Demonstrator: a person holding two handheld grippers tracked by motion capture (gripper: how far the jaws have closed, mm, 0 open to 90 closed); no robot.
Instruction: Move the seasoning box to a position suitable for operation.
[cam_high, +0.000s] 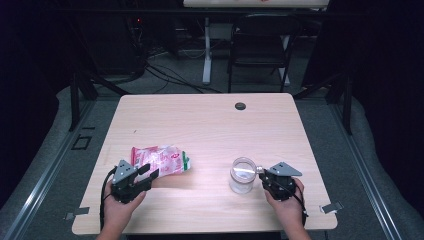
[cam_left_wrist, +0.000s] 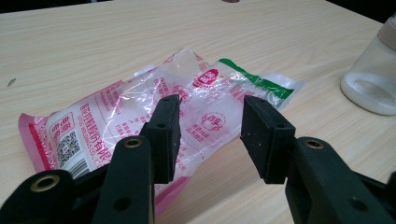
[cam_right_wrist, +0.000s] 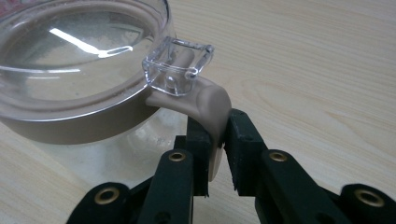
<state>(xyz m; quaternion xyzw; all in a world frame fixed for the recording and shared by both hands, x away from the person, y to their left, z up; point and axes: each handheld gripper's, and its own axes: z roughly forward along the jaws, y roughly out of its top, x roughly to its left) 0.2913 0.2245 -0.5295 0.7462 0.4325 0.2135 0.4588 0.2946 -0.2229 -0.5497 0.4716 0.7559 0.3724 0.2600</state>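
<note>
A crinkled pink, white and green plastic pouch (cam_high: 160, 161) lies flat on the table's front left. My left gripper (cam_high: 149, 175) hovers at its near edge, and in the left gripper view the jaws (cam_left_wrist: 212, 121) stand open and apart over the pouch (cam_left_wrist: 140, 100), gripping nothing. At the front right stands a clear glass jar (cam_high: 243, 175) with white powder at its bottom and a clear lid. My right gripper (cam_high: 262, 175) sits beside the jar (cam_right_wrist: 70, 70); its jaws (cam_right_wrist: 215, 135) are shut on the tan latch tab (cam_right_wrist: 212, 100) that hangs from the clear clip (cam_right_wrist: 180, 63).
The light wooden table (cam_high: 200, 120) has a dark round cable grommet (cam_high: 240, 106) near its far edge. A black folding chair (cam_high: 260, 45) and a white desk leg (cam_high: 206, 55) stand beyond the table. The jar (cam_left_wrist: 371, 70) shows at the right in the left gripper view.
</note>
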